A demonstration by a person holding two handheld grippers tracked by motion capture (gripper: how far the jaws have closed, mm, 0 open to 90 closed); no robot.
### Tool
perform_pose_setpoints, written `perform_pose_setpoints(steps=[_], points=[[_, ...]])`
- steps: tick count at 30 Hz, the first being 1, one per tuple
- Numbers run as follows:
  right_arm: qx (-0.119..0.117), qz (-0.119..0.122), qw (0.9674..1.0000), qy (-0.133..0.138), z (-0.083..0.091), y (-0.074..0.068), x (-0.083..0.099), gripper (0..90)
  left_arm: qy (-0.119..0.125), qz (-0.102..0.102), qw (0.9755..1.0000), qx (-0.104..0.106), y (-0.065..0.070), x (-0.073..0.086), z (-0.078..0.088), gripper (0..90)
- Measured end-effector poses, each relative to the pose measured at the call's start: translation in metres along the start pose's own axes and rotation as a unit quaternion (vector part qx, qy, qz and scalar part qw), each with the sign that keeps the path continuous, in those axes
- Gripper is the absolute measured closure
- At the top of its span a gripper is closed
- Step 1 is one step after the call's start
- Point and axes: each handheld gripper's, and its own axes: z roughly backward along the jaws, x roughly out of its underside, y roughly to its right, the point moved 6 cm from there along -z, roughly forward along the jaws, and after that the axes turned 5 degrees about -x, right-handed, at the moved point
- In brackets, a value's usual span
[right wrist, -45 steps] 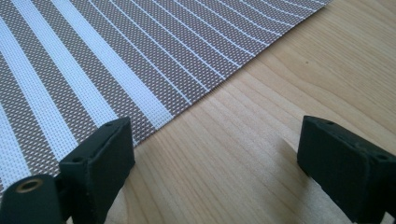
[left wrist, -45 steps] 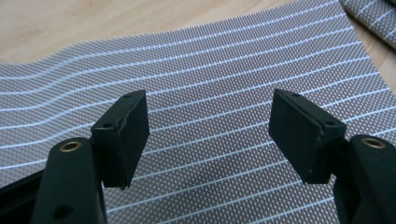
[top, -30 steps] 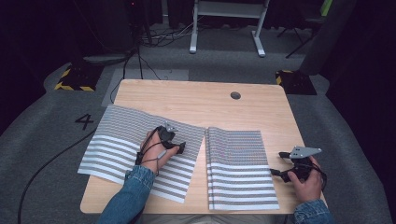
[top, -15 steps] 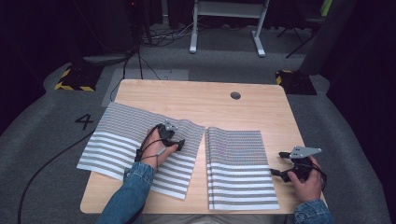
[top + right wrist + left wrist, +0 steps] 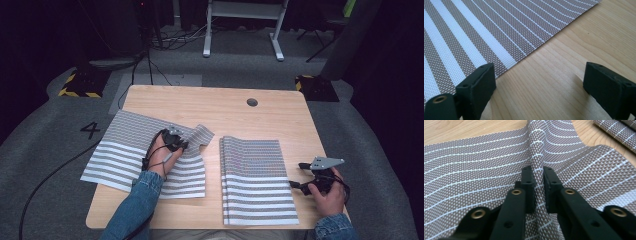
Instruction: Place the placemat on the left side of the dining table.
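Between newly closed jaws, pinched placemat (image 5: pixel 537 157) ridge.

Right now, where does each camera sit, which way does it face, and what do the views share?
High view: above the person's side, looking forward and down on the table; both forearms, left gripper, right gripper.
Left gripper view: rides the left gripper, looking along its jaws, which have just been closing and pinch a raised fold of the left mat.
Right gripper view: rides the right gripper, jaws open over bare wood beside the right mat.
Shared: each mat also shows in the high view.
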Motion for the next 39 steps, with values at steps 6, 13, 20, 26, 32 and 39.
perform_pose_setpoints(steps=[6,13,20,26,32,39], points=[[0.0,0.0,1.0,0.0,0.0,0.0,0.0,11.1,-0.001,-0.039,0.9992,0.01,0.001,-0.003,0.009,85.5],[0.0,0.0,1.0,0.0,0.0,0.0,0.0,11.1,0.024,-0.05,0.998,0.032,0.001,-0.017,0.026,85.9],[0.0,0.0,1.0,0.0,0.0,0.0,0.0,11.1,0.05,-0.076,0.9931,0.075,0.014,-0.032,0.049,85.8],[0.0,0.0,1.0,0.0,0.0,0.0,0.0,11.1,0.078,-0.103,0.986,0.106,0.031,-0.041,0.068,85.7],[0.001,0.0,1.0,0.0,0.0,0.0,0.0,11.1,0.104,-0.137,0.977,0.125,0.05,-0.047,0.09,85.5],[0.002,-0.001,1.0,0.0,0.0,0.0,0.0,11.1,0.112,-0.164,0.9675,0.156,0.071,-0.039,0.111,85.0]])
